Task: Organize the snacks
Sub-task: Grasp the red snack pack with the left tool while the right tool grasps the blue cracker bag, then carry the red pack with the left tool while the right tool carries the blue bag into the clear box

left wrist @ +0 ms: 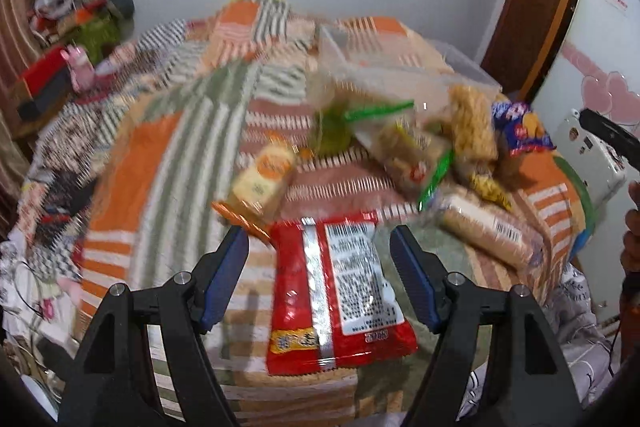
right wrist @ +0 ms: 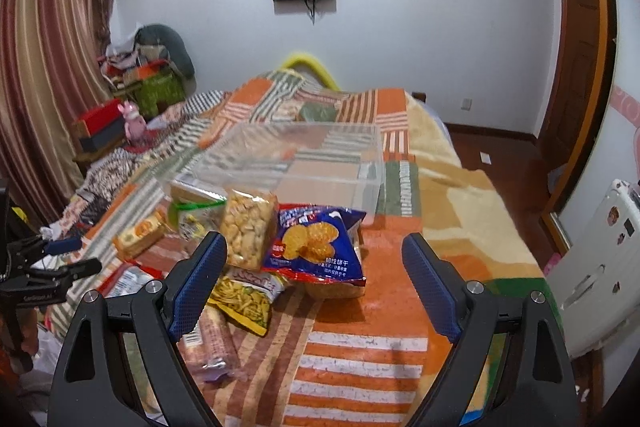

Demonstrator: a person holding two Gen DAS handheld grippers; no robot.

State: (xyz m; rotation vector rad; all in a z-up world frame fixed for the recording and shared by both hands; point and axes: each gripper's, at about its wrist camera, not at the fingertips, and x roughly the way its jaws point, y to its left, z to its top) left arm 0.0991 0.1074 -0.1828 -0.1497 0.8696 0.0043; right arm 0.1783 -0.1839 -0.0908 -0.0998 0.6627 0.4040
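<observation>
Snack pile (right wrist: 280, 251) before bin (right wrist: 288, 163)

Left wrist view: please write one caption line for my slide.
Open left gripper above a red snack packet on the patchwork blanket.
</observation>
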